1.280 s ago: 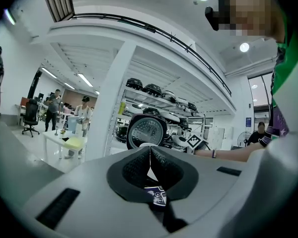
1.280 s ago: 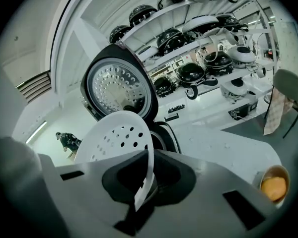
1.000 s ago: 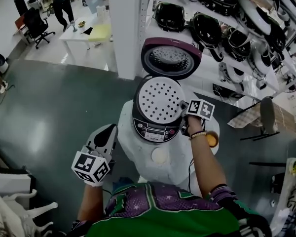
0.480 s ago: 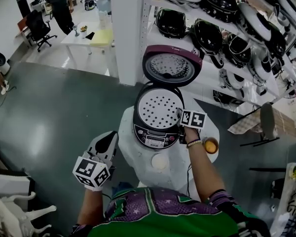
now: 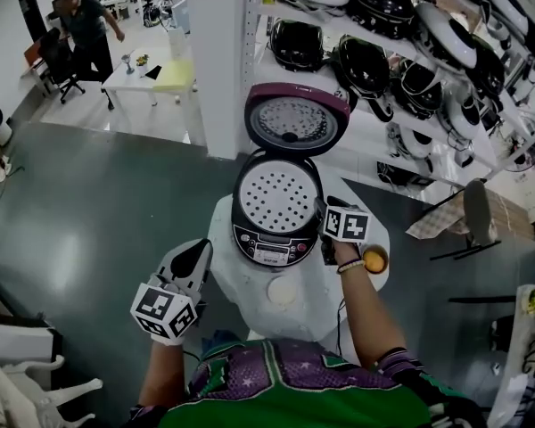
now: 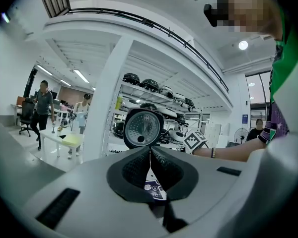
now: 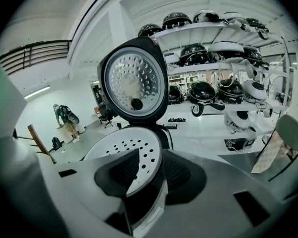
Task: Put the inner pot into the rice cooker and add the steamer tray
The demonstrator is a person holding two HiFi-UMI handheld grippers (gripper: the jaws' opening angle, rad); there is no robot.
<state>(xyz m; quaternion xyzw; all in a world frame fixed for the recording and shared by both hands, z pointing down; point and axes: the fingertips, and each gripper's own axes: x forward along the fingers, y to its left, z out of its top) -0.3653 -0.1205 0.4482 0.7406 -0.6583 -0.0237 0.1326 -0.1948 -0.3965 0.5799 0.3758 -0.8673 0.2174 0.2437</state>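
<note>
One white round perforated steamer tray [image 5: 275,194] sits in the open dark purple-lidded rice cooker [image 5: 266,250], likely light, stiff, best pinched at its rim, which the right gripper's [image 5: 325,212] part-open, just-opening jaws straddle loosely; left gripper [image 5: 194,250] closed, empty, near left.

Rice cooker [image 5: 241,234]: round, dark body with a control panel [image 5: 267,252] on its front. It stands upright on a white-covered desk [image 5: 236,283].

Lid [image 5: 294,119]: hinged at the back and standing fully open. Maroon outer rim; the dimpled metal inner plate faces forward.

Steamer tray [image 5: 275,194]: white, round and pierced with rows of holes. It sits level in the cooker's mouth and covers it.

Inner pot: cannot be made out beneath the tray.
</note>
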